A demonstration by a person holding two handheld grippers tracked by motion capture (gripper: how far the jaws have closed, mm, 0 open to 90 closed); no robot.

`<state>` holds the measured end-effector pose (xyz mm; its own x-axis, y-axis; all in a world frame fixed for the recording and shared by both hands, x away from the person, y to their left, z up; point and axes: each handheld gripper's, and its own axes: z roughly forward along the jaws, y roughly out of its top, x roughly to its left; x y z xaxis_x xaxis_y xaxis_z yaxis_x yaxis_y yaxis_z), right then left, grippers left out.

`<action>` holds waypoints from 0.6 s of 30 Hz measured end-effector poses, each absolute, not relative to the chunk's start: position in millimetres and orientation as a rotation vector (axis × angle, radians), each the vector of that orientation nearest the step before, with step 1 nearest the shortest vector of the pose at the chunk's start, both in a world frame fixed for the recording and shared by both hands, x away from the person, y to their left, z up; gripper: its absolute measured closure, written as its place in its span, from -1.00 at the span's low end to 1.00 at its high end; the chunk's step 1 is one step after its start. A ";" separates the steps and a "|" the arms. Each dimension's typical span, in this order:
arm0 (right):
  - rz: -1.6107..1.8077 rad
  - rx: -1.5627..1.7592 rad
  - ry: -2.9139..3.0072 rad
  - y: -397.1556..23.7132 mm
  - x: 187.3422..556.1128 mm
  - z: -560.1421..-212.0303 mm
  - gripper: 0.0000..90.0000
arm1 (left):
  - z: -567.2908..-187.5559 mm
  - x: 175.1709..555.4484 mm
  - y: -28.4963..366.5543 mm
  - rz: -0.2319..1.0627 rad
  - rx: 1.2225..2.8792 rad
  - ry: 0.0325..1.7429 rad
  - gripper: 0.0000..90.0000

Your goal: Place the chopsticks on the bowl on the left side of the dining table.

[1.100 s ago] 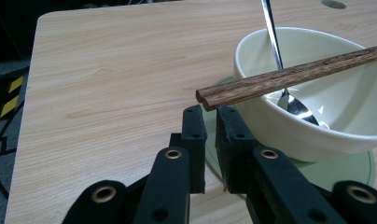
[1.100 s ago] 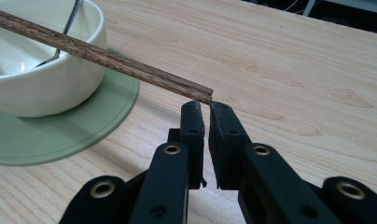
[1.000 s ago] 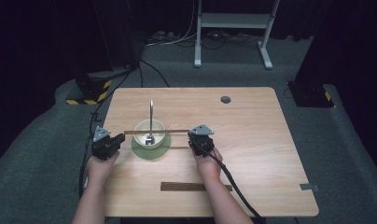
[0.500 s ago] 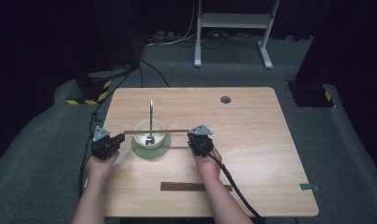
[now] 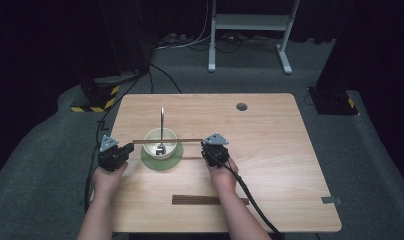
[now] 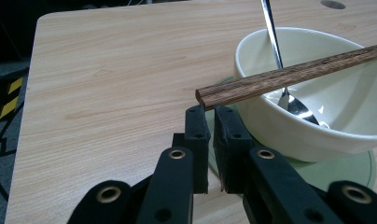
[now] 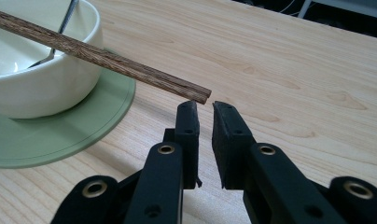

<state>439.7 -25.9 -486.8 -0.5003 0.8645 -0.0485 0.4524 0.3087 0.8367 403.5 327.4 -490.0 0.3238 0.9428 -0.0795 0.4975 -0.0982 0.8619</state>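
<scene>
- A wooden chopstick [image 5: 166, 141] lies flat across the top of a white bowl [image 5: 153, 137]. It rests on the rim, and both its ends stick out past the bowl.
- The bowl sits on a round green mat [image 5: 162, 161] near the left side of the wooden surface [image 5: 270, 150].
- A metal spoon [image 5: 161, 131] stands in the bowl. Its handle leans on the far rim.
- The left tool [image 5: 125, 151] is just left of the bowl. In the left gripper view its two black jaws are almost together, with a thin gap between them. The end of the chopstick [image 6: 289, 74] sits just above the jaw tips. Nothing is squeezed between them.
- The right tool [image 5: 206, 146] is just right of the bowl. In the right gripper view the jaws stand a little apart. The other end of the chopstick [image 7: 102, 57] is right by the tip of one jaw. It is not pinched.
- The jaws of the right tool have just opened a tiny bit. Nothing is between them.
- A second chopstick [image 5: 210, 200] lies flat on the surface, near the front edge, close to the person's right arm.
- Compared with a second ago, both hands are in the same spots. The bowl, spoon and both chopsticks have not moved.
</scene>
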 end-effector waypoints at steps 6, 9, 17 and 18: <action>1.087 1.154 2.077 -25.5 440.1 -487.7 0.79 | -490.4 403.8 327.6 0.651 1.733 1.295 0.87; 1.092 1.162 2.078 -25.2 438.9 -487.3 0.77 | -491.6 404.0 330.0 0.657 1.730 1.303 0.80; 1.098 1.145 2.087 -29.8 432.5 -486.1 0.47 | -493.4 401.1 332.0 0.665 1.733 1.317 0.70; 1.094 1.134 2.086 -31.3 431.5 -485.8 0.40 | -493.6 400.1 330.9 0.665 1.731 1.323 0.68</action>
